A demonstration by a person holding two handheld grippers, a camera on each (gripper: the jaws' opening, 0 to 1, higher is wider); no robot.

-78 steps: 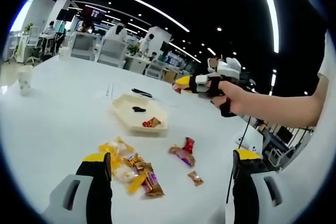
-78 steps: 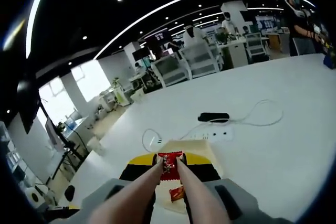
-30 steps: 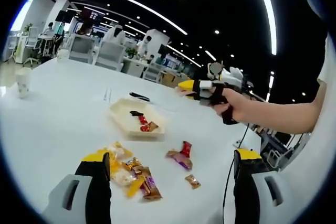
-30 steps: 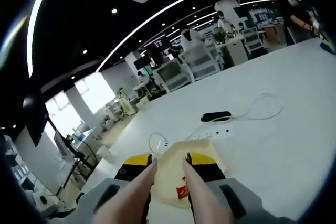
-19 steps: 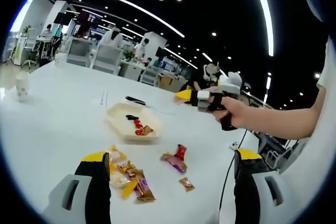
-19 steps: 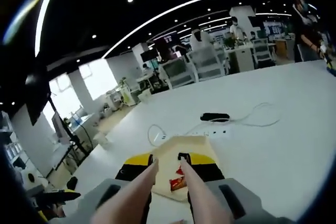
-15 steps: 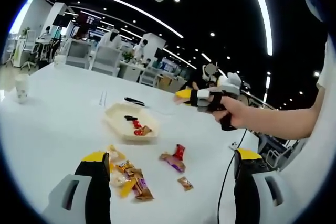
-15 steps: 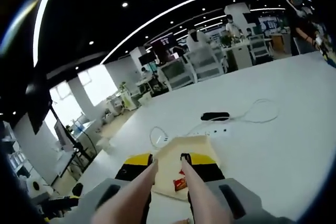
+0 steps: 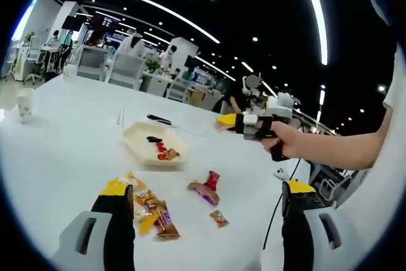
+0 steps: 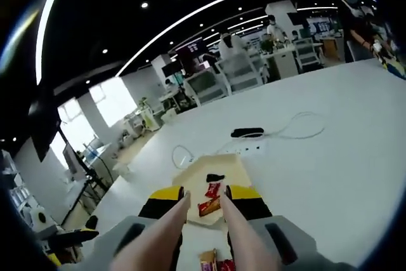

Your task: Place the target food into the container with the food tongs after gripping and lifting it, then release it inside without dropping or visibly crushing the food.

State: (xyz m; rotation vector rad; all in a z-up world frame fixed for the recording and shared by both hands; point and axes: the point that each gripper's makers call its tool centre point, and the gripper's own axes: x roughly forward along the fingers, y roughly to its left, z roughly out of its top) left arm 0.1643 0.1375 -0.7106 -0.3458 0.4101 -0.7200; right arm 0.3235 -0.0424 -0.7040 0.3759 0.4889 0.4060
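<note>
Left gripper view: my left gripper (image 9: pixel 206 233) hangs above the near edge of the white table (image 9: pixel 63 150), jaws spread wide, nothing between them. Just beyond its left jaw lies a heap of wrapped candies (image 9: pixel 147 211); a red-and-purple pair (image 9: pixel 204 186) and a single small brown one (image 9: pixel 219 218) lie a little to the right, apart from the heap. Toward the middle of the table sits the shallow cream container (image 9: pixel 154 145), with a dark piece and red wrapped candies already inside. My right hand (image 9: pixel 287 145) holds the right gripper (image 9: pixel 244 122) up over the far side of the table, beyond the container. A paper cup (image 9: pixel 24 104) stands near the left edge.

Right gripper view: the food tongs (image 10: pixel 202 215) run forward between my right gripper's jaws, tips slightly parted and empty. I cannot tell how firmly the jaws press on them. The container (image 10: pixel 190 182) lies just past the tips, with red candies (image 10: pixel 211 198) in it. More loose candy (image 10: pixel 216 262) shows low between the tong arms. A power strip and cable (image 10: pixel 266 138) lie farther out.

Judgement: this piece is delivered; next comes another pick. I should swing the tongs back over a loose, separate candy, lower with the tips open on both sides of the wrapper, and close gently, just enough to lift.
</note>
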